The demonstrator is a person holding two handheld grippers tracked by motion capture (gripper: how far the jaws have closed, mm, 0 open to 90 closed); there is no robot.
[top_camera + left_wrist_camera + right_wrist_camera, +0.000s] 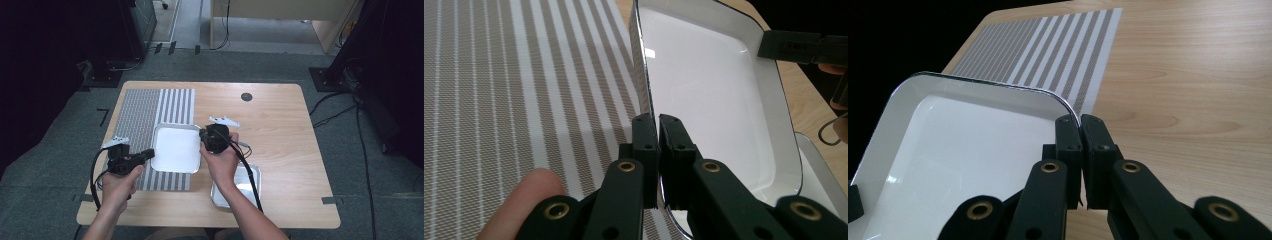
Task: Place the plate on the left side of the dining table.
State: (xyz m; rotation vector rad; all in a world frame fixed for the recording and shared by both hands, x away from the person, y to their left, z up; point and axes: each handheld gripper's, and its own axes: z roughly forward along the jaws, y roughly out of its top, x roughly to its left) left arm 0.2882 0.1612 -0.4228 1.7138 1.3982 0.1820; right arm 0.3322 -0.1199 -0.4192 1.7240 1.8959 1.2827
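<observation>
Both sets of jaws were pinched on opposite rims of the white tray [176, 148]: the left gripper [148, 154] on its left edge, the right gripper [204, 134] on its right. That two-sided grip presumably kept the tray level over the striped mat [150, 117]. Whether its base touched the mat could not be determined; the right forearm partly hid the metal tray [252, 182].

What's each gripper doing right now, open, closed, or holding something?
Left gripper: closed on the left rim of the white rectangular enamel tray.
Right gripper: closed on the same tray's right rim.
</observation>
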